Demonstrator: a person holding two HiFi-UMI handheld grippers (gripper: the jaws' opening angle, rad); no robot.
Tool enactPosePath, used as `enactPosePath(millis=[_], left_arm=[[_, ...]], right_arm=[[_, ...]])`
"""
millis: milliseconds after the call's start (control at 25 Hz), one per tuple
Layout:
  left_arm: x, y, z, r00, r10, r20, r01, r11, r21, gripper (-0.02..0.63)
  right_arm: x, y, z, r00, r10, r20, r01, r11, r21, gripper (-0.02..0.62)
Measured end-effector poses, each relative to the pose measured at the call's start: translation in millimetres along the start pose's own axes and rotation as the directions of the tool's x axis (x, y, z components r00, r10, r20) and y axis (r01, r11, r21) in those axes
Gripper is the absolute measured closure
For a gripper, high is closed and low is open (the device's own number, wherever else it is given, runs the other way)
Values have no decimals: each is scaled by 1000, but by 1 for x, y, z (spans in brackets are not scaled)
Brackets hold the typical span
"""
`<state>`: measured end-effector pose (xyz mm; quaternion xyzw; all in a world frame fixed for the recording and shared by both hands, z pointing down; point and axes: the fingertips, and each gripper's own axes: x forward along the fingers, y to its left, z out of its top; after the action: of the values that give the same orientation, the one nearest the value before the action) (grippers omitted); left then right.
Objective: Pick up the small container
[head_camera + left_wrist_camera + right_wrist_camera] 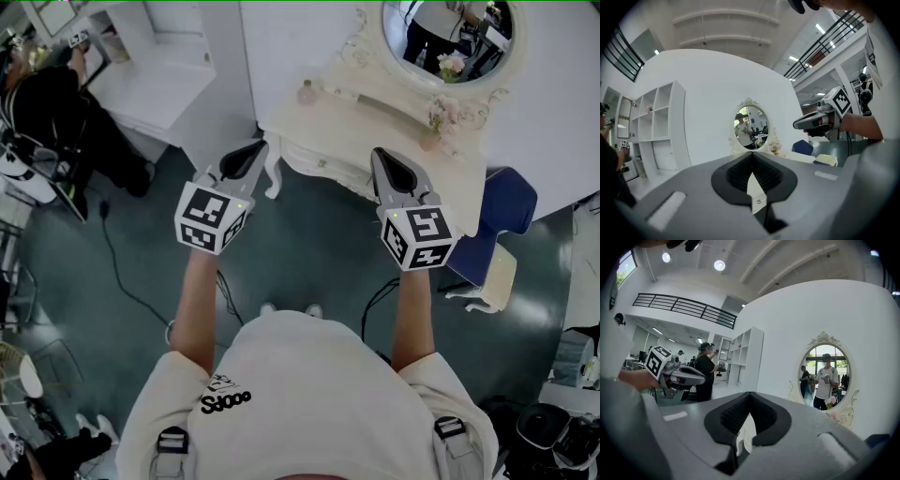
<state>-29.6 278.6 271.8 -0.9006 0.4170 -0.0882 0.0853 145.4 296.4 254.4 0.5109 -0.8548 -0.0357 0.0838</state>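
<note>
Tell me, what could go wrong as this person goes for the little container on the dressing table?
Both the left gripper and the right gripper have shut jaws. Unless one opens first, it may shove the small container, which sits near the table's left end, and topple it. The flower vase stands nearer the right gripper and could be bumped.

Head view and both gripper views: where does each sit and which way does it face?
Head view: on the person's head, facing steeply down at the dressing table; shows both forearms, left gripper, right gripper.
Left gripper view: on that gripper, facing the oval mirror; own shut jaws in front.
Right gripper view: the same from the right.
Shared: both gripper views show the mirror.
</note>
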Motion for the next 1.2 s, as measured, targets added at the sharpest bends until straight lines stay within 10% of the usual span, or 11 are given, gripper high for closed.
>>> enactPosePath(millis=[720, 1200], left_arm=[[46, -18, -15, 998, 40, -40, -41, 999, -22, 586], [128, 69, -44, 999, -14, -35, 13, 999, -37, 586]], right_arm=[[13, -56, -33, 999, 52, -12, -51, 998, 45, 594], [125, -88, -42, 1000, 3, -29, -1, 997, 82, 594]])
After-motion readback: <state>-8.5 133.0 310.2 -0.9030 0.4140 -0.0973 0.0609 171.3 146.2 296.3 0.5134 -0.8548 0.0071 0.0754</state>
